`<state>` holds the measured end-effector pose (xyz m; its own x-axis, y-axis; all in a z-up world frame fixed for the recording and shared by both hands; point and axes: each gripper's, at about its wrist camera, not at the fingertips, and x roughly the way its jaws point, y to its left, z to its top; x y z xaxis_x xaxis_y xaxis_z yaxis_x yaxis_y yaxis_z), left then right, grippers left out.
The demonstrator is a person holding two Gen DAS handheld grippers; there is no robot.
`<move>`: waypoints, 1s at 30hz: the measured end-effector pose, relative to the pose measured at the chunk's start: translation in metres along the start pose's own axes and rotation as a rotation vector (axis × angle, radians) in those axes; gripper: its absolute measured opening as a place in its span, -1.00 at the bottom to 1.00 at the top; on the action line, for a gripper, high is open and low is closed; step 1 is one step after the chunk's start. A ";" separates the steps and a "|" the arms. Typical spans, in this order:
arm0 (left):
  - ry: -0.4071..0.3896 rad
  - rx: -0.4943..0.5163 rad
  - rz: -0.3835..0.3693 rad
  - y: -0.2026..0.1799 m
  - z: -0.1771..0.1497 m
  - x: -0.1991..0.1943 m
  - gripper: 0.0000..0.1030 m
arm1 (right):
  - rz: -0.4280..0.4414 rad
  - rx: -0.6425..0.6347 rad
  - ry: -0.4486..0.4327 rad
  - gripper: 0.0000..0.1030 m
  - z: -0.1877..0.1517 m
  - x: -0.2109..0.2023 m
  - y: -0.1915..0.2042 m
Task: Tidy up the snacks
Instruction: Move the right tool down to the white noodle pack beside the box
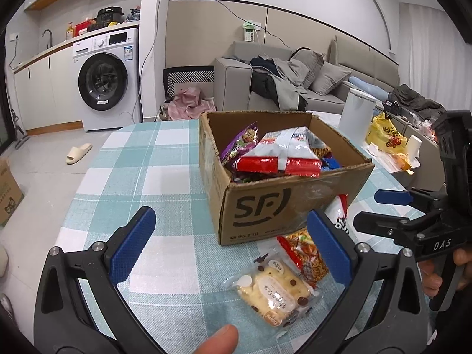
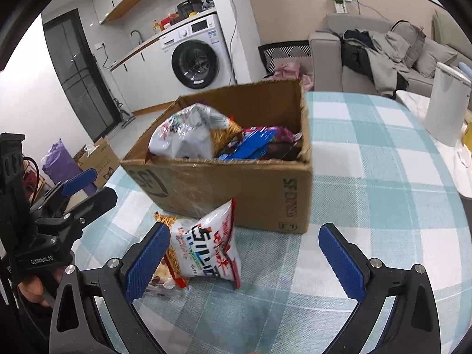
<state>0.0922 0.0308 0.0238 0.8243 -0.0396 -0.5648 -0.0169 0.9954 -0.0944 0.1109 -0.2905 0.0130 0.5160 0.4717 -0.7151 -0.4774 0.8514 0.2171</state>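
Observation:
A cardboard box (image 1: 265,206) (image 2: 236,183) printed SF stands on the checked tablecloth, holding several snack packs, a red-and-white bag (image 1: 283,153) on top. In front of it lie a chocolate-chip bread pack (image 1: 271,292), an orange noodle pack (image 1: 303,253) and a white-and-red snack bag (image 2: 206,250). My left gripper (image 1: 233,247) is open above the cloth, the bread pack just inside its right finger. My right gripper (image 2: 244,259) is open too, with the white-and-red bag next to its left finger. Each gripper shows at the edge of the other view.
A white cylindrical appliance (image 1: 357,115) (image 2: 445,106) stands past the box on the right, near a yellow bag (image 1: 383,135). The table edge (image 1: 88,177) drops to the floor on the left. A sofa (image 1: 295,82) and washing machine (image 1: 106,79) stand behind.

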 end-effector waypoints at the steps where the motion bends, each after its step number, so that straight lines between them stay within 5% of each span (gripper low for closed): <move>1: 0.004 0.003 0.002 0.001 -0.001 0.000 0.98 | 0.002 -0.003 0.005 0.99 -0.001 0.002 0.001; 17: 0.035 -0.036 0.030 0.023 -0.002 0.010 0.98 | 0.052 -0.062 0.106 0.99 -0.019 0.045 0.030; 30: 0.061 -0.031 0.037 0.025 -0.007 0.021 0.98 | 0.071 -0.037 0.102 0.97 -0.030 0.066 0.042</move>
<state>0.1049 0.0548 0.0043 0.7866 -0.0095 -0.6174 -0.0649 0.9931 -0.0980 0.1036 -0.2308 -0.0446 0.4060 0.5032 -0.7629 -0.5369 0.8068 0.2465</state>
